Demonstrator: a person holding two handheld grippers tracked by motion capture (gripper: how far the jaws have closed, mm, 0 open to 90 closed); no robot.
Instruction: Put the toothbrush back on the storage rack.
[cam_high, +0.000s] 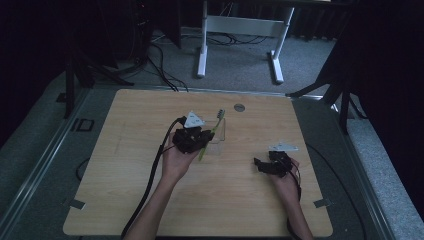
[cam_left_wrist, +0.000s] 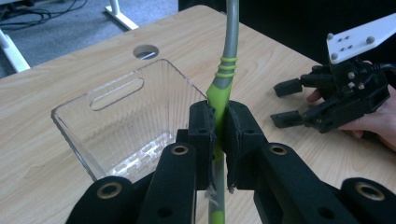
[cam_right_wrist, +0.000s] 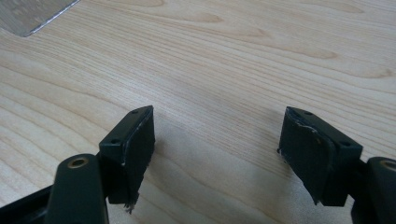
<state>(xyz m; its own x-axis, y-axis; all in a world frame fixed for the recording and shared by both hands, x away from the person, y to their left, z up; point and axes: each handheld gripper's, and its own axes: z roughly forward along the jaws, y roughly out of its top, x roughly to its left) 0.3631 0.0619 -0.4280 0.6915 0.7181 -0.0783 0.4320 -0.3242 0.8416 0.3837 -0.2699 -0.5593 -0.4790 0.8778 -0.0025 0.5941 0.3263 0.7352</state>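
Toothbrush (cam_left_wrist: 220, 88), green and grey, stands clamped between the jaws of the left gripper (cam_left_wrist: 218, 140), just right of a clear plastic bin (cam_left_wrist: 74, 128) that sits near the table's (cam_high: 150, 210) middle. The bin looks bare inside, its ribbed floor showing through. The right gripper (cam_right_wrist: 217, 149) hovers low over bare wood at the near right, jaws spread wide, holding nothing.

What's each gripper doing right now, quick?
Left gripper: closed on the toothbrush, beside the clear bin.
Right gripper: open, holding nothing, over the table.
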